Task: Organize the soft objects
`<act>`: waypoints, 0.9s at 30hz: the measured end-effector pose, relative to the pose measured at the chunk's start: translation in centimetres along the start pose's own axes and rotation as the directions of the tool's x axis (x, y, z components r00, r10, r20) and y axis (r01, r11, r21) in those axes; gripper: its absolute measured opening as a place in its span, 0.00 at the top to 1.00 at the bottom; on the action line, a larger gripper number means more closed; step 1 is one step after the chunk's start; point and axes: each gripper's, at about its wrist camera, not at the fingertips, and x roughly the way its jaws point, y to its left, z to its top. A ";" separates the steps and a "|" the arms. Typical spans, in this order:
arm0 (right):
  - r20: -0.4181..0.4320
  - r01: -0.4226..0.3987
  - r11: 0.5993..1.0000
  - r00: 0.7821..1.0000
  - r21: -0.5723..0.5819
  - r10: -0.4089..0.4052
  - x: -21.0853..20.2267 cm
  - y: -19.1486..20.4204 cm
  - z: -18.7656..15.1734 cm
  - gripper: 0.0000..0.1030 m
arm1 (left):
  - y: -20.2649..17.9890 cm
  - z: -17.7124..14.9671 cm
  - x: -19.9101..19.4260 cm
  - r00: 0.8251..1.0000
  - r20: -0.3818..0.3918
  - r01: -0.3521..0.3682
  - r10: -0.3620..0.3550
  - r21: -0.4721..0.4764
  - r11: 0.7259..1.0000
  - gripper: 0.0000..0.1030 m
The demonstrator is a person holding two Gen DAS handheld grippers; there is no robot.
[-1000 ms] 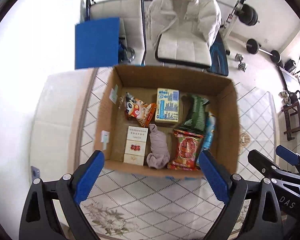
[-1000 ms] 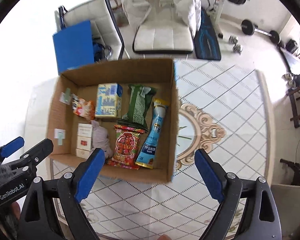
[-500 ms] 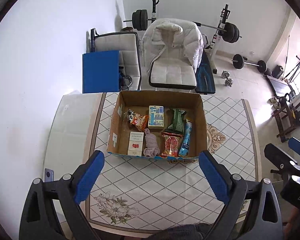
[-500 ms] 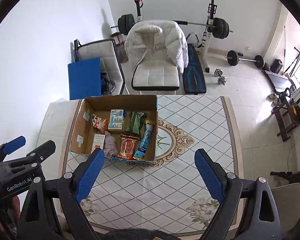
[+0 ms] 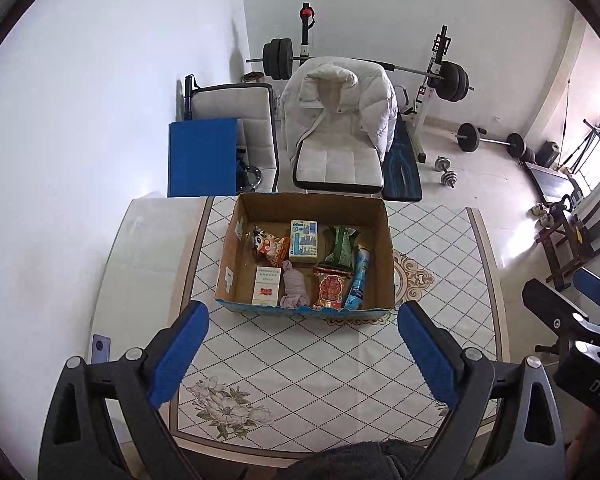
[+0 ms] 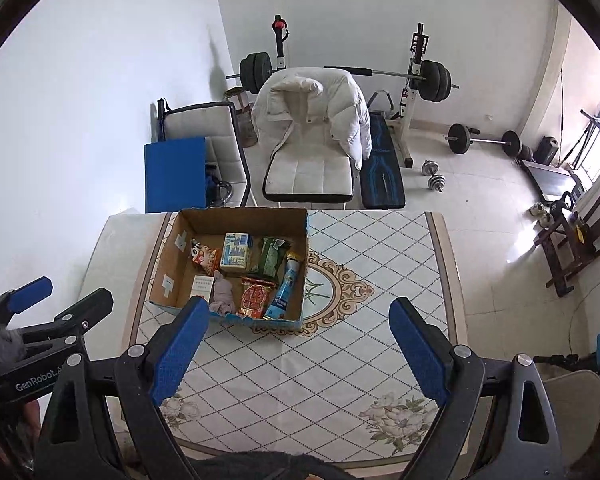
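An open cardboard box stands on the patterned table. Inside it lie a mauve sock, a red snack bag, a green bag, a blue tube, a yellow-blue carton, a white-red box and an orange snack bag. My left gripper is open and empty, high above the table's near side. My right gripper is open and empty, likewise high.
A phone lies at the table's left edge. Behind the table stand a white chair with a puffy jacket, a second chair with a blue board, and a weight bench with barbells. Dumbbells lie on the floor.
Both grippers have pulled up and back from the box, so the box looks much smaller and the whole table and room show. Both stay open and empty.
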 end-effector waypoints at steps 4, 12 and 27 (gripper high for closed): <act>-0.013 0.007 1.000 1.000 0.011 -0.007 1.1 -0.2 -0.3 0.09 | -0.1 -0.1 0.3 1.000 -0.001 -0.014 0.014 -0.003 1.000 0.06; -0.046 -0.003 1.000 0.999 0.009 0.003 2.6 0.2 -0.9 0.04 | -0.1 -0.2 0.7 1.000 -0.009 -0.025 0.025 -0.006 1.000 0.06; -0.046 0.027 1.000 0.999 0.014 -0.026 2.6 -0.4 -0.6 0.04 | 0.7 -0.3 2.0 0.999 -0.036 0.001 -0.002 -0.036 0.999 0.06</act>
